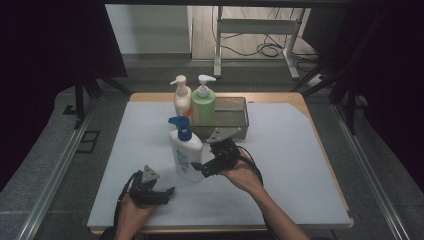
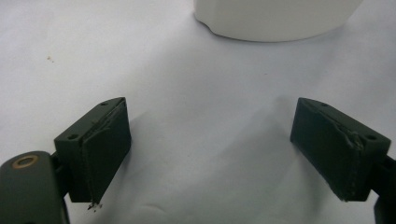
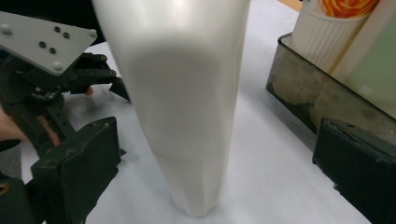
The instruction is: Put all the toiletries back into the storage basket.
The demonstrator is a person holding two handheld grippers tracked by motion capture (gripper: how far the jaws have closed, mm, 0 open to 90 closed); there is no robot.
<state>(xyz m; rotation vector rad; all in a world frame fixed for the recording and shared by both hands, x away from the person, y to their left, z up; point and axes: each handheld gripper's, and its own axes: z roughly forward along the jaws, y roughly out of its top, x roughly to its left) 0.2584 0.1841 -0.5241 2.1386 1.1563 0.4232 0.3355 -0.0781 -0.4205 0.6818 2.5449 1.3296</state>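
White pump bottle with blue cap (image 1: 185, 150): upright on sheet, just before dark wire tray (image 1: 245, 116); cream and green bottles already in tray. Right gripper (image 1: 199, 167): jaws wide, flanking bottle, ungripped. Left gripper (image 1: 167, 192): jaws wide, empty, nearer person than tray. Remaining, by judgement: grasp, transfer.

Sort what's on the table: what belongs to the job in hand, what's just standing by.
In the job: white bottle with blue pump, between the open jaws of the right gripper; left gripper, open, close by.

Standing by: cream pump bottle; green pump bottle; dark tray.
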